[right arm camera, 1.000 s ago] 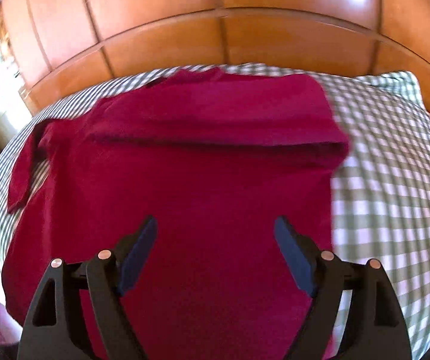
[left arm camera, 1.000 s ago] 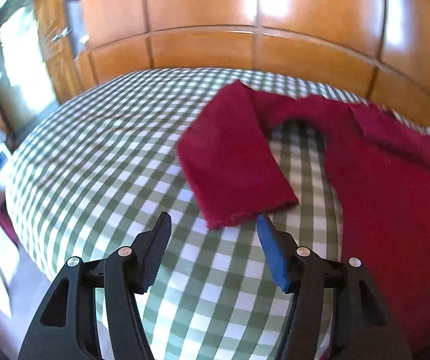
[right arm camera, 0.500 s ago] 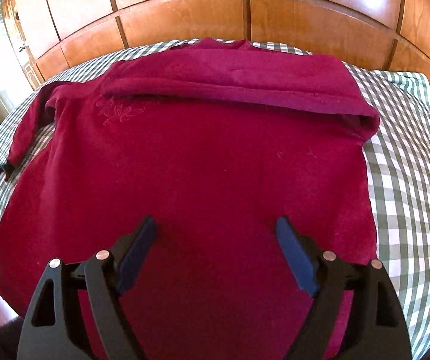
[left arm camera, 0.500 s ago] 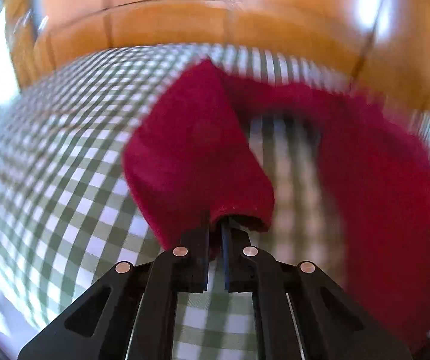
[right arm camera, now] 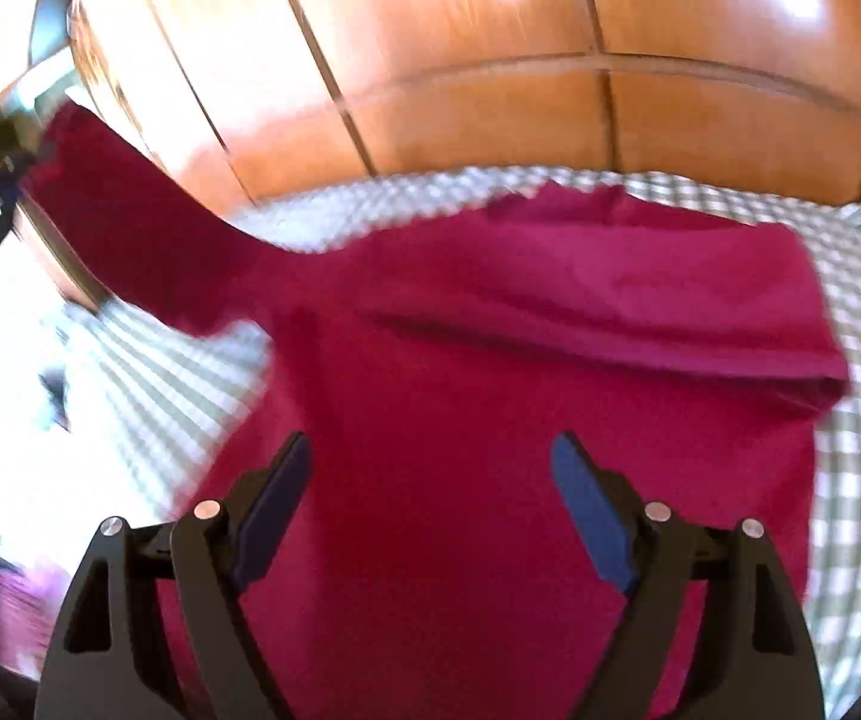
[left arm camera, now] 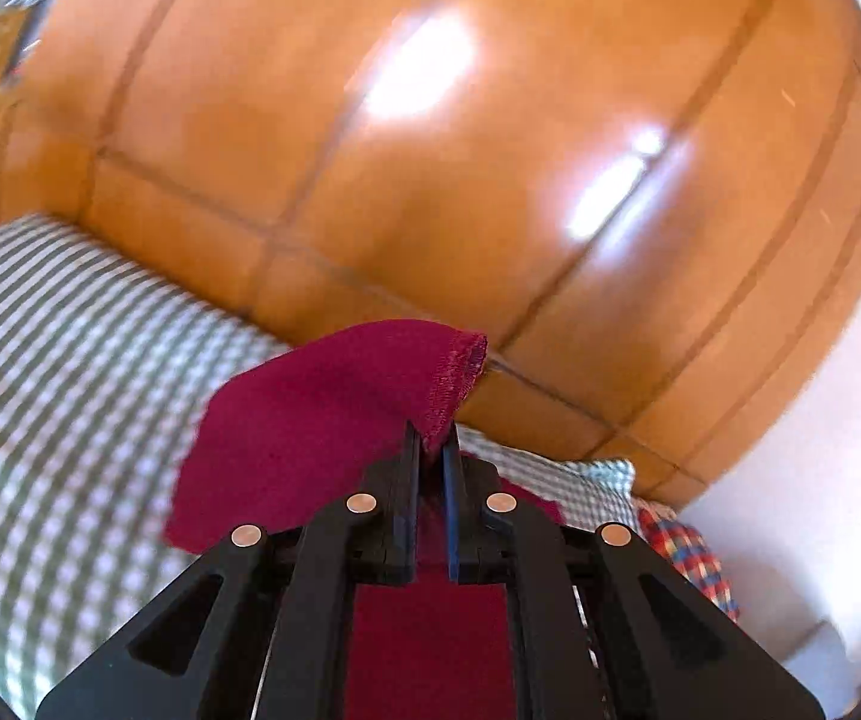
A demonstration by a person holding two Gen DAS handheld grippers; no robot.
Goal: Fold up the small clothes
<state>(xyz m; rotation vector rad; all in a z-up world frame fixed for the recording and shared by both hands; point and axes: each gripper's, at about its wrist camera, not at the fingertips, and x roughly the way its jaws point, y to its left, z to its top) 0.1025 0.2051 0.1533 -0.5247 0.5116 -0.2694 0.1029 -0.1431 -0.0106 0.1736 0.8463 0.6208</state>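
Left wrist view: the left gripper (left arm camera: 431, 450) is clenched on the hemmed cuff of a crimson sweater (left arm camera: 304, 426), its sleeve lifted clear of the green-and-white checked bedspread (left arm camera: 64, 372), with more crimson cloth beneath the gripper body, a plaid fabric (left arm camera: 691, 552) at the bed's far right corner and a polished wooden headboard (left arm camera: 460, 150) behind. Right wrist view: the right gripper (right arm camera: 430, 504) hangs released, jaws wide apart, over the sweater (right arm camera: 490, 420), whose body lies flat on the bedspread (right arm camera: 856, 480) with one sleeve folded across the chest. Only this view shows the raised sleeve stretching to the left gripper (right arm camera: 4, 180) at the frame's left edge. Motion blur softens the checks, and the sweater's lower hem is cut off.
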